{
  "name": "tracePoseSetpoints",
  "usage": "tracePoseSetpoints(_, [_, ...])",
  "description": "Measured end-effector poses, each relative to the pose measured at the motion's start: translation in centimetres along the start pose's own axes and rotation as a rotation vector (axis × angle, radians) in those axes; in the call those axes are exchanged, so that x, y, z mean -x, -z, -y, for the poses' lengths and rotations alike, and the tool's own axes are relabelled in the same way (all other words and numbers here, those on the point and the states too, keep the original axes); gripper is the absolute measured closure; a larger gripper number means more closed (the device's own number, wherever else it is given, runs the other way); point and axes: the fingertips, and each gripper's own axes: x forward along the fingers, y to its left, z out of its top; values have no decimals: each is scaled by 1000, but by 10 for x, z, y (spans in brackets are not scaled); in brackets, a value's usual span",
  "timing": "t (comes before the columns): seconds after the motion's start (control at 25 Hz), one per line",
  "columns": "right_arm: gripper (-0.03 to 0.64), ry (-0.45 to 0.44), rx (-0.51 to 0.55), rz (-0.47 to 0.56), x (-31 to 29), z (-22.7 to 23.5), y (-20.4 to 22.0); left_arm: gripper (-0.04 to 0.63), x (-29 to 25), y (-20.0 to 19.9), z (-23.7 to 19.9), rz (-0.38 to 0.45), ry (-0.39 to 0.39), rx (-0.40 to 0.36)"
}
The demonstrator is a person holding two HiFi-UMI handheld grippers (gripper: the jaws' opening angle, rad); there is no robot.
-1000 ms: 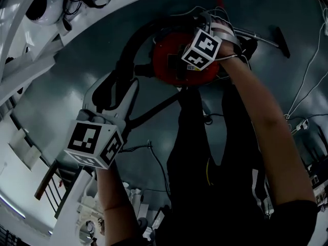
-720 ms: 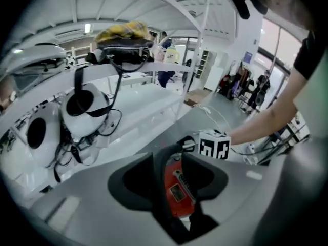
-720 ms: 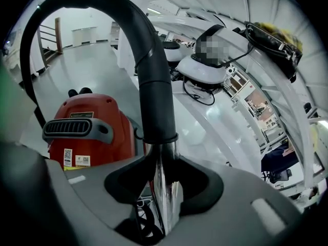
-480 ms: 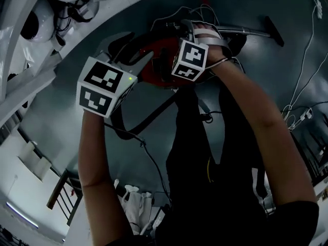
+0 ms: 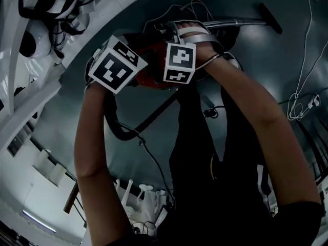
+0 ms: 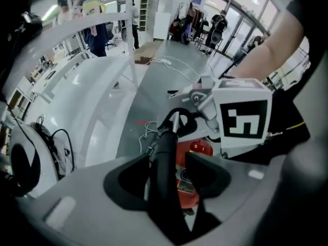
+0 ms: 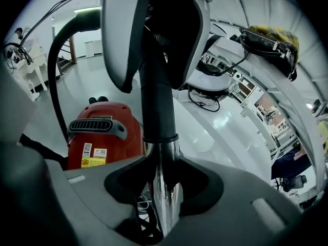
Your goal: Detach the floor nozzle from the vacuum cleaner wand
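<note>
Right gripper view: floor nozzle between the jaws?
No, the right gripper has its jaws closed on the chrome wand tube, just below a black cuff.

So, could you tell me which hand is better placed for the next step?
Probably the right: the right tongs are shut on the chrome wand leading to the floor nozzle; the left tongs only straddle the black handle tube.

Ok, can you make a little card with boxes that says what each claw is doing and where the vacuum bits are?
Left claw: open, around the black hose handle, gap on one side
Right claw: shut on the metal wand
Vacuum body: red, beside the wand
Floor nozzle: black, on the wand's far end, not yet off
</note>
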Motion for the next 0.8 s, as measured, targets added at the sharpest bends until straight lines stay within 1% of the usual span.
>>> tracePoseSetpoints(0.08, [448, -19, 6, 3, 0, -1, 2, 373, -5, -3, 1, -3, 26, 27])
tracePoseSetpoints(0.12, [448, -30, 9, 5, 1, -2, 3, 376, -8, -4, 1, -13, 31, 26])
tracePoseSetpoints(0.16, [448, -40, 12, 8, 1, -2, 4, 386, -11, -3, 1, -30, 26, 12])
tracePoseSetpoints(0.28, [446, -69, 17, 17, 2, -3, 7, 435, -18, 0, 0, -103, -15, -62])
tracePoseSetpoints(0.32, [446, -76, 19, 19, 2, -4, 8, 437, -21, 0, 1, -123, -15, -75])
tracePoseSetpoints(0.4, [446, -91, 20, 23, 4, -5, 11, 439, -25, -1, 5, -144, 10, -76])
tracePoseSetpoints(0.52, [445, -111, 25, 36, 6, -7, 13, 440, -29, -3, 9, -156, 33, -82])
tracePoseSetpoints(0.64, [443, -148, 27, 88, 10, -8, 13, 442, -28, -4, 11, -153, 14, -96])
tracePoseSetpoints(0.8, [433, -207, 16, 161, 14, -11, 13, 442, -27, -4, 13, -143, -28, -134])
